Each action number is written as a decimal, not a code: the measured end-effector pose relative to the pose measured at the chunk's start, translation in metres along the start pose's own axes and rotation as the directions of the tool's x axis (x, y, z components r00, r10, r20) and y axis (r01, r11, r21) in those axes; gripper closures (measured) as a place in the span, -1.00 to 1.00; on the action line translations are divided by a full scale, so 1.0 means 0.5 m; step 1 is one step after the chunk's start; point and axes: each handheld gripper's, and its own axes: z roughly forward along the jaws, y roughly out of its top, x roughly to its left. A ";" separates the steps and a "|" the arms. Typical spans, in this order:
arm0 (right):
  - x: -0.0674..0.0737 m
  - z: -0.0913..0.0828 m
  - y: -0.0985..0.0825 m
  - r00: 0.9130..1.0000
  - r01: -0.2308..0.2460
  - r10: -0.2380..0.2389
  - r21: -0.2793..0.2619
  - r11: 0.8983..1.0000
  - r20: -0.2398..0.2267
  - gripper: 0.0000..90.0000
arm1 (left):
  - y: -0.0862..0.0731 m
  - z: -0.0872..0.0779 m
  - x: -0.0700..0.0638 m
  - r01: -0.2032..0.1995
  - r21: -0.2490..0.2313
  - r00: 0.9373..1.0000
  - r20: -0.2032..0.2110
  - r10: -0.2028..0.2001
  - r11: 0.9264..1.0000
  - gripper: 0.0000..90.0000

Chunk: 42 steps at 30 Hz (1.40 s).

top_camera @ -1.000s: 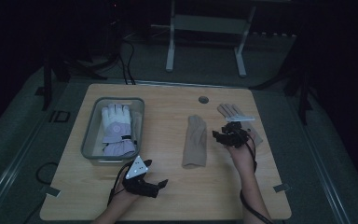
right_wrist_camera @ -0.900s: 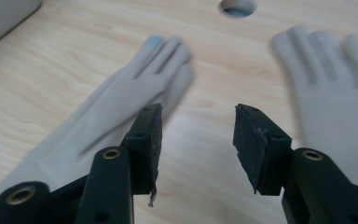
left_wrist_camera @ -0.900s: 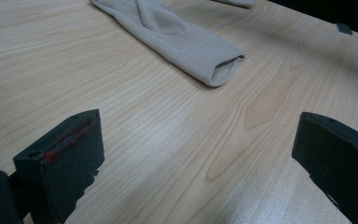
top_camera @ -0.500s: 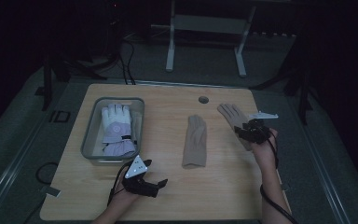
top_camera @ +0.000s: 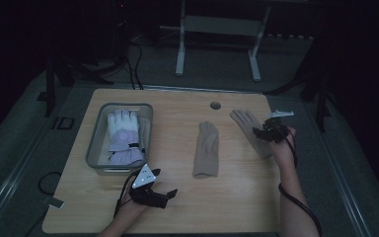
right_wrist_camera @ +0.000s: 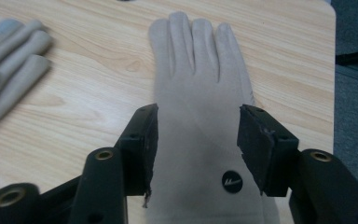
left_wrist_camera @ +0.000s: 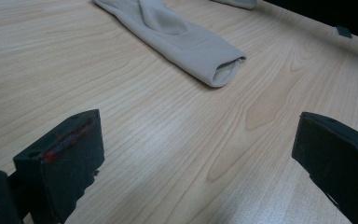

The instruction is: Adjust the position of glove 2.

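**Right gripper lined up over the right-hand beige glove, not gripping yet**

Nearest the person: left gripper (top_camera: 170, 193) sits low at the front edge of the table (top_camera: 177, 217), jaws spread wide, nothing between them. In the left gripper view there is bare wood between the jaws, and the cuff of the middle beige glove (left_wrist_camera: 186, 42) lies well ahead of them.

Mid-table: that middle glove (top_camera: 207, 148) lies flat, fingers pointing away. To its left, the grey bin (top_camera: 94, 148) holds a white-and-lilac glove (top_camera: 122, 136).

Far right: right gripper (top_camera: 262, 132) is over the wrist end of the other beige glove (top_camera: 249, 129), near the table's right edge. Its jaws have just been opening; in the right gripper view they straddle this glove (right_wrist_camera: 198, 116) just above the small round logo button (right_wrist_camera: 232, 181), pads apart from the fabric as far as I can tell. So open, glove between them, no hold.

To do the pick well, my read:
- drop straight down until the jaw tips touch the wood
- stay centred on the wrist; jaws span nearly its full width, so closing should bunch the fabric
- pinch both layers, lift slowly, check the fingers follow.
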 end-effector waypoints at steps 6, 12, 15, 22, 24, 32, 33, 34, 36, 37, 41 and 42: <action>-0.009 0.041 0.006 1.000 0.004 -0.004 0.040 0.999 0.002 -0.05 | -0.001 -0.001 0.000 0.004 0.000 1.000 0.002 -0.004 1.000 -0.94; -0.019 0.076 -0.003 0.999 0.040 -0.042 0.099 0.994 0.019 -0.02 | -0.001 -0.001 0.002 0.010 0.001 1.000 0.002 -0.010 1.000 -0.94; -0.024 0.086 -0.014 1.000 0.023 -0.021 0.112 0.993 -0.022 0.13 | 0.000 -0.001 0.002 0.013 0.004 1.000 0.003 -0.013 1.000 -0.94; -0.016 0.081 -0.018 0.997 -0.059 0.065 0.127 0.990 -0.044 0.73 | -0.001 -0.002 0.002 0.012 0.002 1.000 0.001 -0.012 1.000 -0.94; -0.006 0.078 -0.017 0.996 -0.083 0.087 0.131 0.988 -0.024 0.77 | -0.001 -0.002 0.002 0.013 0.003 1.000 0.000 -0.013 1.000 -0.94; 0.025 0.044 -0.018 0.985 -0.171 0.173 0.083 0.982 -0.017 0.81 | -0.001 -0.002 0.002 0.014 0.000 1.000 -0.005 -0.014 1.000 -0.94; 0.028 0.038 -0.020 0.984 -0.176 0.178 0.072 0.982 -0.023 0.81 | -0.001 -0.002 0.001 0.011 0.000 1.000 -0.007 -0.011 1.000 -0.94; 0.029 0.032 -0.022 0.980 -0.196 0.198 0.058 0.979 -0.030 0.81 | -0.001 -0.001 0.001 0.010 0.001 1.000 -0.005 -0.010 1.000 -0.94; 0.035 0.021 -0.025 0.977 -0.210 0.211 0.034 0.977 -0.032 0.81 | -0.001 -0.001 0.000 0.010 -0.001 1.000 -0.006 -0.010 1.000 -0.94; 0.039 0.015 -0.025 0.976 -0.214 0.215 0.031 0.976 -0.022 0.81 | -0.001 -0.001 0.001 0.010 -0.001 1.000 -0.005 -0.010 1.000 -0.94; 0.053 -0.017 -0.021 0.975 -0.220 0.220 -0.006 0.975 0.016 0.81 | -0.001 -0.001 0.001 0.010 0.000 1.000 -0.002 -0.010 1.000 -0.94; 0.055 -0.026 -0.020 0.973 -0.229 0.229 -0.018 0.973 0.022 0.81 | 0.000 -0.001 0.001 0.009 0.000 1.000 -0.001 -0.009 1.000 -0.94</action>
